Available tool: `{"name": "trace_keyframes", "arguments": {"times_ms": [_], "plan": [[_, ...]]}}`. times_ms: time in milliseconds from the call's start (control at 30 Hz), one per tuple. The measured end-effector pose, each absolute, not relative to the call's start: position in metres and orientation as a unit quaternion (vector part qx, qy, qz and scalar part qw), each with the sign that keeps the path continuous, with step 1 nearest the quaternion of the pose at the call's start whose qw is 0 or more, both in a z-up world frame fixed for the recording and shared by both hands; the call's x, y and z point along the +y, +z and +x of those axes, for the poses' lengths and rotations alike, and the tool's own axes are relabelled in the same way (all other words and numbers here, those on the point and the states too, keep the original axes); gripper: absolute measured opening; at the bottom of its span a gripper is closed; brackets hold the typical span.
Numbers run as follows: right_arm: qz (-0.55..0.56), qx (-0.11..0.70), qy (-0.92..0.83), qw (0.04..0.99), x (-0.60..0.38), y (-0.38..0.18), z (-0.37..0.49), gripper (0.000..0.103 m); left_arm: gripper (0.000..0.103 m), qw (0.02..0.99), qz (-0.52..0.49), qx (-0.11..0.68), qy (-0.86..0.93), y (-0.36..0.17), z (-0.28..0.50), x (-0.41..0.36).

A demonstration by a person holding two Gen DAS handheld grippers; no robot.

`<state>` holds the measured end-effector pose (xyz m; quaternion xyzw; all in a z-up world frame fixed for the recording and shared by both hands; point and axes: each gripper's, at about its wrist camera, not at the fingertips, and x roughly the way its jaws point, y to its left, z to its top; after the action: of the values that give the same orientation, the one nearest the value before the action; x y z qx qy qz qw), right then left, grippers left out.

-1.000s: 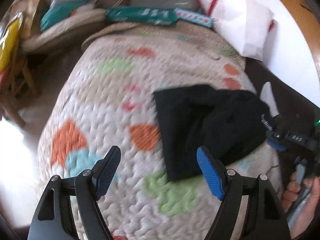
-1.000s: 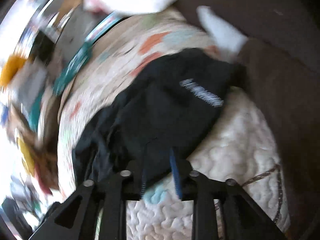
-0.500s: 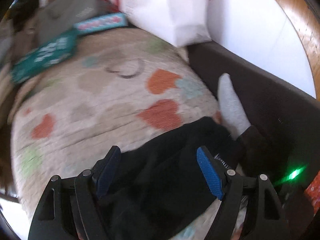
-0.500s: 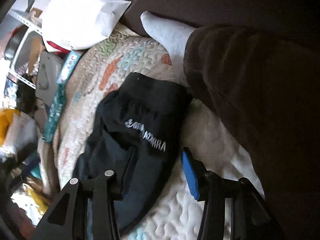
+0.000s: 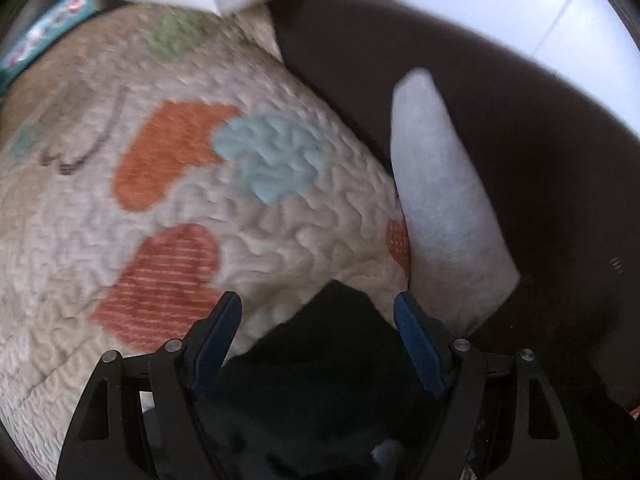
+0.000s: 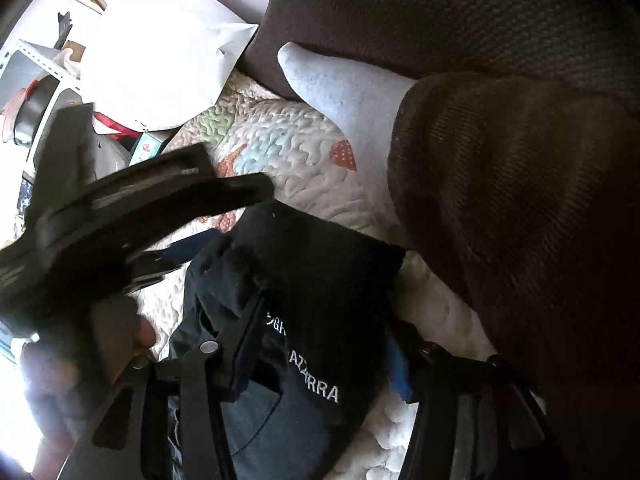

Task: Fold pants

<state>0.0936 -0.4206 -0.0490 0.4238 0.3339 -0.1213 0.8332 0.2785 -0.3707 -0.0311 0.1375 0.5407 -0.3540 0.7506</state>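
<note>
Black pants [image 6: 320,280] with white lettering lie bunched on a quilted cover [image 5: 280,240] printed with coloured hearts. My right gripper [image 6: 320,354] straddles the lettered band of the pants. Its jaws are opening, the fabric lies between them and the pads do not press it. My left gripper [image 5: 318,320] is open just above a far corner of the pants [image 5: 332,360], close to a white sock. In the right wrist view the left gripper [image 6: 228,220] comes in from the left over the pants' far edge.
A person's foot in a white sock [image 5: 440,200] and a brown trouser leg [image 6: 520,220] rest right beside the pants. A dark sofa back [image 5: 520,120] runs behind. A white paper bag [image 6: 160,60] and boxes lie past the quilt's far end.
My left gripper swept across the quilt to the pants' corner by the sock, still open. My right gripper's jaws spread wider apart and let the fabric go.
</note>
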Motion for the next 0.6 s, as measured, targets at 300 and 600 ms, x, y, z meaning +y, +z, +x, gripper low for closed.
{"name": "trace_keyframes", "arguments": {"times_ms": [300, 600], "plan": [[0.421, 0.335, -0.099, 0.837, -0.411, -0.027, 0.084, 0.023, 0.015, 0.757, 0.195, 0.493, -0.381, -0.004, 0.251, -0.356], [0.333, 0.314, -0.007, 0.889, -0.335, 0.037, 0.065, 0.022, 0.015, 0.794, 0.115, 0.46, -0.38, 0.062, 0.24, -0.257]]}}
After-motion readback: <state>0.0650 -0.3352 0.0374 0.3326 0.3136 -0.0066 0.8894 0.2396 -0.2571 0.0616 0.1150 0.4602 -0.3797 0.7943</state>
